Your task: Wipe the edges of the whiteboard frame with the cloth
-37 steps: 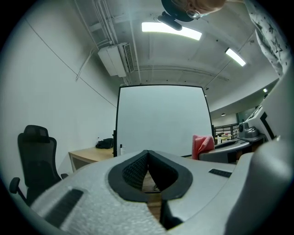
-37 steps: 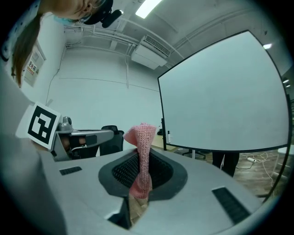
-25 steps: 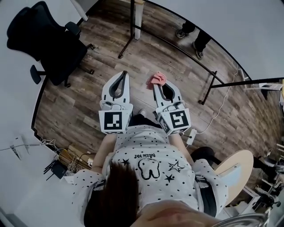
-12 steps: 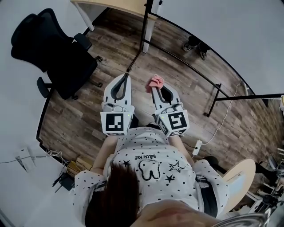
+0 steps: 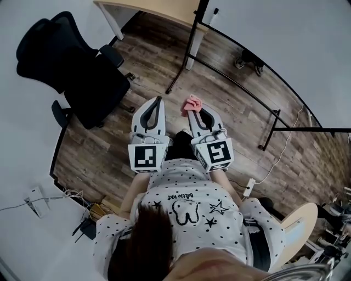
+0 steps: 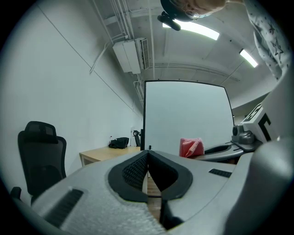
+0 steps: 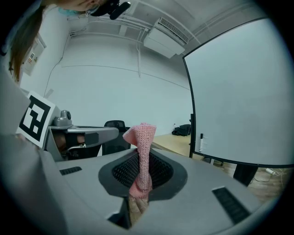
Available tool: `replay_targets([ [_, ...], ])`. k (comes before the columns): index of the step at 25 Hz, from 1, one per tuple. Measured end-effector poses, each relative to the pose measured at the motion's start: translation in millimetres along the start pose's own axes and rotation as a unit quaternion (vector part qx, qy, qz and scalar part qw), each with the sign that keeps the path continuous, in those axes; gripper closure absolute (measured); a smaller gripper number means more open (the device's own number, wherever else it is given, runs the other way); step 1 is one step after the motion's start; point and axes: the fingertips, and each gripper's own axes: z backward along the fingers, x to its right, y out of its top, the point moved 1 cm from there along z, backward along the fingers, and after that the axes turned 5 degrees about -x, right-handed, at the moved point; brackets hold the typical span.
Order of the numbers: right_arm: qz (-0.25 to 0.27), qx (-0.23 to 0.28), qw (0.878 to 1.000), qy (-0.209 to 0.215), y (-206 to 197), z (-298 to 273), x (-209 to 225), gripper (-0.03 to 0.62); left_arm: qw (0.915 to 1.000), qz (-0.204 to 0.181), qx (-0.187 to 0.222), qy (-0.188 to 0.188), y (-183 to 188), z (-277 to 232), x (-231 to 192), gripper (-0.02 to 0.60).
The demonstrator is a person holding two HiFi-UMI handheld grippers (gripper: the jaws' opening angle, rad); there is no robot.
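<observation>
A large whiteboard (image 5: 285,38) with a thin black frame (image 5: 249,57) stands on black legs ahead of me; it fills the middle of the left gripper view as whiteboard (image 6: 188,117) and the right side of the right gripper view as whiteboard (image 7: 239,92). My right gripper (image 5: 190,107) is shut on a pink knitted cloth (image 5: 191,102), which sticks up between the jaws as cloth (image 7: 141,151). My left gripper (image 5: 159,100) is shut with nothing in it, beside the right one. Both are held apart from the board.
A black office chair (image 5: 77,66) stands at the left. A wooden desk (image 5: 148,11) sits beyond the board's left end, with a dark bag (image 6: 118,142) on it. A round stool (image 5: 296,225) and cables (image 5: 274,159) lie on the wood floor at right.
I have moved toward the whiteboard; the chair and desk have come further into view. Both grippers keep their pose, the cloth still held in the right one.
</observation>
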Motion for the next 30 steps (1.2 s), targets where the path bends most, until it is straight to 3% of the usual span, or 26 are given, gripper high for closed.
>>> replay_targets([
  [10, 0.01, -0.022, 1.0, 0.013, 4, -77, 28, 0.56, 0.9998, -0.002, -0.01, 0.016, -10, -63, -51, 0.566],
  [19, 0.023, -0.011, 1.0, -0.009, 40, -158, 101, 0.56, 0.9998, -0.011, -0.001, -0.014, 10, -173, -79, 0.566],
  [30, 0.013, -0.017, 0.998, -0.056, 52, -189, 161, 0.56, 0.998, -0.018, 0.016, -0.058, 27, -253, -83, 0.566],
])
